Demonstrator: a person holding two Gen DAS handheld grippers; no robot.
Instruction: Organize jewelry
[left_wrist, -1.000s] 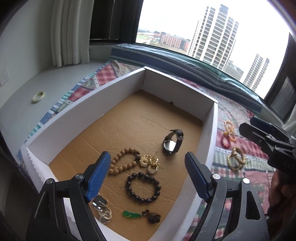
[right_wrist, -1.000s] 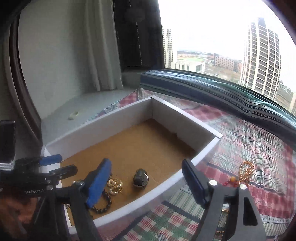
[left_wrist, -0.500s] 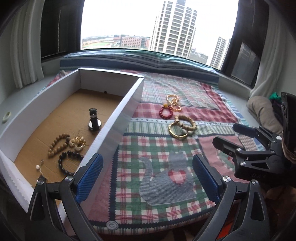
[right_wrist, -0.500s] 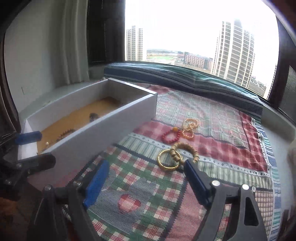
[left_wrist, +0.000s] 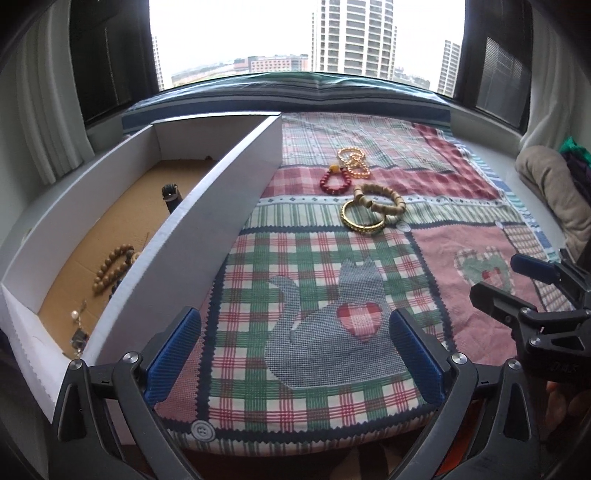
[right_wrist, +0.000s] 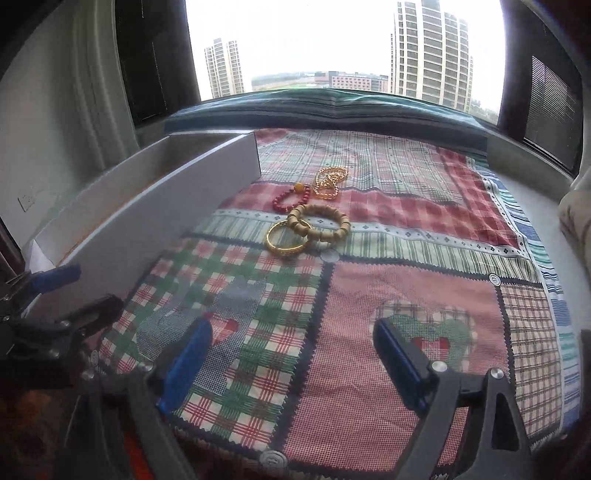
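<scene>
Patchwork cloth (left_wrist: 332, 266) under a high-rise window (left_wrist: 306, 37), white box (left_wrist: 207, 206) leftward

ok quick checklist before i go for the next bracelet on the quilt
1. Left tongs open and empty: ok.
2. Right tongs open and empty: ok.
3. Pieces left on the quilt: gold bangle, wooden bead bracelet, red bead bracelet, gold bead chain: ok, all in view.
4. Gold bangle free to lift alone: not ok, the wooden bead bracelet overlaps its rim.
5. Space left in the box: ok, bare cardboard at the far end.
6. Path from either tongs to the bangle: ok, only quilt between.
</scene>
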